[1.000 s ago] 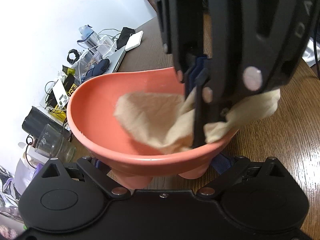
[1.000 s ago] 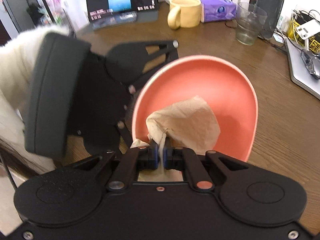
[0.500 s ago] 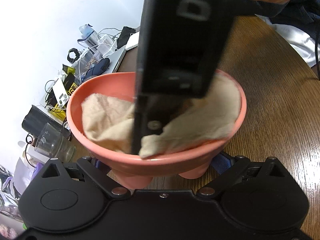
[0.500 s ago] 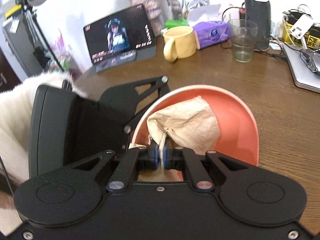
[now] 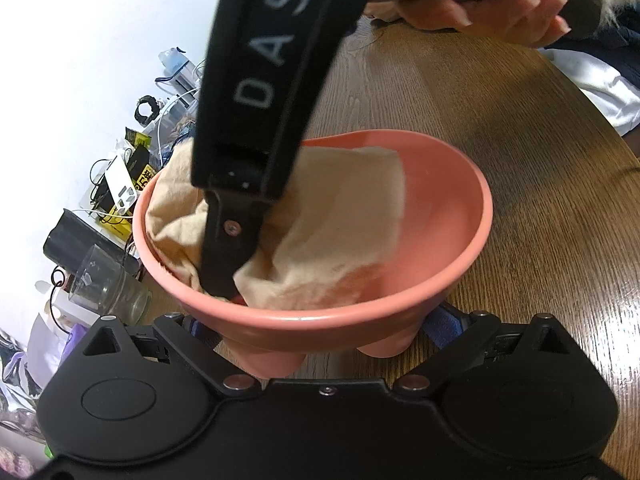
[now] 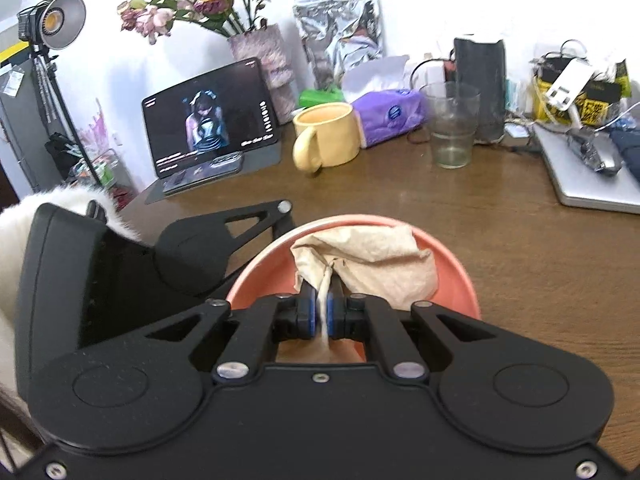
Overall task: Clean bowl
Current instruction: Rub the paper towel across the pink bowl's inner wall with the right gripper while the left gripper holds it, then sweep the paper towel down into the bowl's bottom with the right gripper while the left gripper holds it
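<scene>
Bowl: the pink bowl (image 5: 440, 216) stands on the wooden table (image 5: 540, 200), braced by the left gripper (image 5: 320, 332), whose jaws clasp its footed base.
Cloth: the beige cloth (image 6: 376, 264) is pinched tight in the right gripper (image 6: 320, 312), inside the bowl.
Advice: press the cloth against the wall and sweep around the whole rim while the bowl is held firm.

Salmon-pink bowl (image 5: 448, 264), beige cloth (image 5: 340, 216)

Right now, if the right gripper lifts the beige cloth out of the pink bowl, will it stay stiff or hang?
The beige cloth probably hangs limp: it is creased, bunched. It likely weighs little, so the pink bowl should stay put.
</scene>
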